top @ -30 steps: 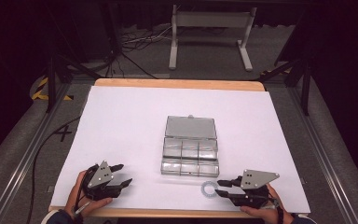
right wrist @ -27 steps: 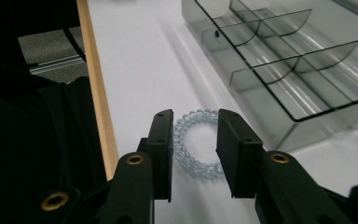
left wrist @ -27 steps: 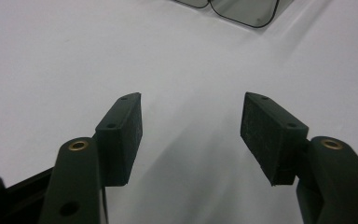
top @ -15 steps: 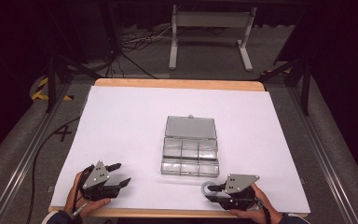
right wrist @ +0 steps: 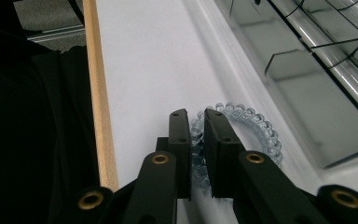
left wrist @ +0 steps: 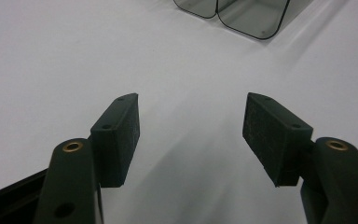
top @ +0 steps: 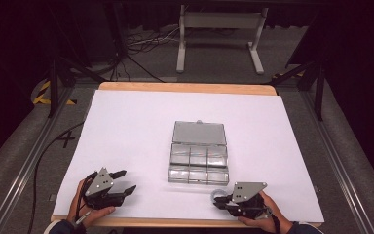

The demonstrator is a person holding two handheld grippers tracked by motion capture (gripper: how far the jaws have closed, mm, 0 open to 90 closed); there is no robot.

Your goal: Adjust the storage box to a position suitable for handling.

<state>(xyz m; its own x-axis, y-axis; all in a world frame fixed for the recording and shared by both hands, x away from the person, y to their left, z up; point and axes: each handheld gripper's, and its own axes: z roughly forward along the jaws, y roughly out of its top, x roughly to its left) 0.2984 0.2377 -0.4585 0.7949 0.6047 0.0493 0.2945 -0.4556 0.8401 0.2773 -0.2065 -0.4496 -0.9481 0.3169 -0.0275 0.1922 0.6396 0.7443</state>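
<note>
your right gripper [right wrist: 196, 140] pinches the clear hair tie [right wrist: 242, 135] near the table's [top: 141, 126] front edge, just by the box [top: 198, 158], so hold it tight, lift straight up, and leave your wide-open left gripper [left wrist: 191, 135] resting.

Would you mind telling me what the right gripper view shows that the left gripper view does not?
Right gripper view: the right gripper with its jaws closed on a clear coiled hair tie, plus the table's wooden edge. Left gripper view: the left gripper, jaws wide apart with nothing between them. Both: the white table surface and part of the clear compartment box.
</note>
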